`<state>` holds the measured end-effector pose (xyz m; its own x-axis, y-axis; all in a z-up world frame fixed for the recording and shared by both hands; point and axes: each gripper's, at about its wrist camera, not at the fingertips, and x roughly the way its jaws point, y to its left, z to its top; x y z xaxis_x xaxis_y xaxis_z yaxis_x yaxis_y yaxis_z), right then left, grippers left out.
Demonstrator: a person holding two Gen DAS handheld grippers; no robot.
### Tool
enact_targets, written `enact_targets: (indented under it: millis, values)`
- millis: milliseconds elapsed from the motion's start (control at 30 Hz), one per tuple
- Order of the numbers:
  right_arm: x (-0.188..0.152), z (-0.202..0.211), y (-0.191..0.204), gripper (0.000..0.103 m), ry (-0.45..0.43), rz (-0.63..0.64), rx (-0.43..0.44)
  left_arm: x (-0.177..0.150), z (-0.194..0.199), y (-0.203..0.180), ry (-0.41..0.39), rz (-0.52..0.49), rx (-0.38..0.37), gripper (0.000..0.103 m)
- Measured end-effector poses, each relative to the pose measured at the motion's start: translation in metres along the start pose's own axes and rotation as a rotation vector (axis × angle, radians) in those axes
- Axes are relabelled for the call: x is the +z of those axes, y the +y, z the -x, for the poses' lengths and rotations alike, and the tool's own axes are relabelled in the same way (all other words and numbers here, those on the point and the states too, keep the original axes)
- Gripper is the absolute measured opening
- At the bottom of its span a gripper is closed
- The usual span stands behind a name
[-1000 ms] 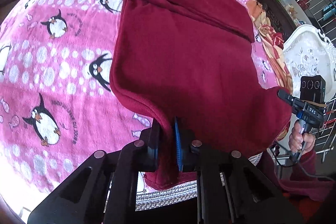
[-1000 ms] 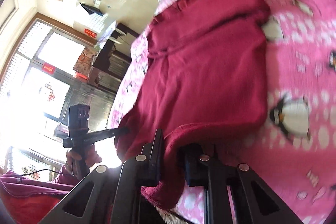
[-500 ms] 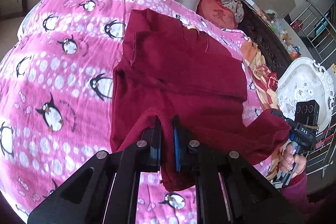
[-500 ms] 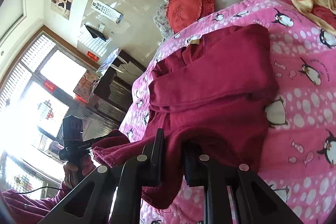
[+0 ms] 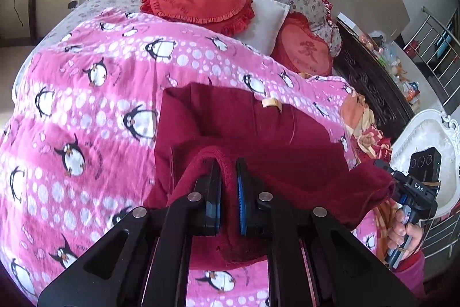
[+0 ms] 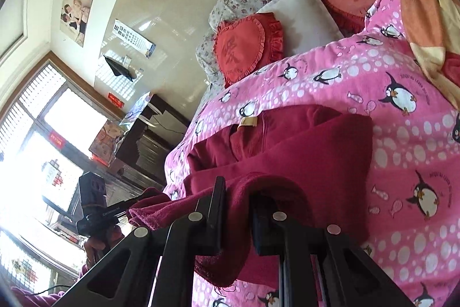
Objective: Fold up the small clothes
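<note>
Both grippers point(image 5: 228, 180) point(image 6: 238, 192) pinch garment point(image 5: 258, 140) — lifted.

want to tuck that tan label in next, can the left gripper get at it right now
Probably not yet: the left gripper is shut on the maroon garment. The tan label lies uncovered ahead.

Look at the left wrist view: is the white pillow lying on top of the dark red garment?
No, the white pillow sits at the head of the bed between two red heart cushions, apart from the dark red garment.
</note>
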<state>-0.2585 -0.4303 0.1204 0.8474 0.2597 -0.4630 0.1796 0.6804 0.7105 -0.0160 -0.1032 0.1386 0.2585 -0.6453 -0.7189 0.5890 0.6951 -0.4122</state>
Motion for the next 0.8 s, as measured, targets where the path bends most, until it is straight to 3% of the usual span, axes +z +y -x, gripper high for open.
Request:
enact_targets:
  millis: [167, 367, 467, 500, 533, 567, 633, 733, 800]
  values:
    - [0.032, -0.037, -0.034, 0.015, 0.021, -0.108, -0.068, 0.03, -0.035, 0.004, -0.005, 0.011, 0.063, 0.007]
    - [0.059, -0.065, -0.039, 0.015, 0.065, -0.067, -0.161, 0.047, -0.056, 0.008, 0.015, 0.002, 0.092, 0.009]
    - [0.063, -0.064, -0.049, 0.016, 0.086, -0.143, -0.147, 0.05, -0.055, 0.009, 0.026, -0.017, 0.099, 0.025]
    - [0.062, -0.059, -0.049, 0.016, 0.078, -0.152, -0.136, 0.051, -0.052, 0.009, 0.019, -0.027, 0.098, 0.037]
    - [0.063, -0.055, -0.049, 0.018, 0.068, -0.153, -0.132, 0.051, -0.047, 0.009, -0.005, -0.036, 0.113, 0.061]
    - [0.064, -0.052, -0.049, 0.021, 0.063, -0.153, -0.136, 0.053, -0.042, 0.009, -0.035, -0.036, 0.123, 0.07]
    - [0.066, -0.045, -0.048, 0.027, 0.046, -0.155, -0.136, 0.056, -0.03, 0.012, -0.096, -0.022, 0.101, 0.073]
    - [0.071, -0.028, -0.039, 0.044, -0.037, -0.127, -0.132, 0.056, -0.023, 0.013, -0.088, -0.024, 0.093, 0.073]
    - [0.072, -0.015, -0.03, 0.047, -0.099, -0.097, -0.169, 0.052, -0.022, 0.01, -0.095, -0.041, 0.104, 0.073]
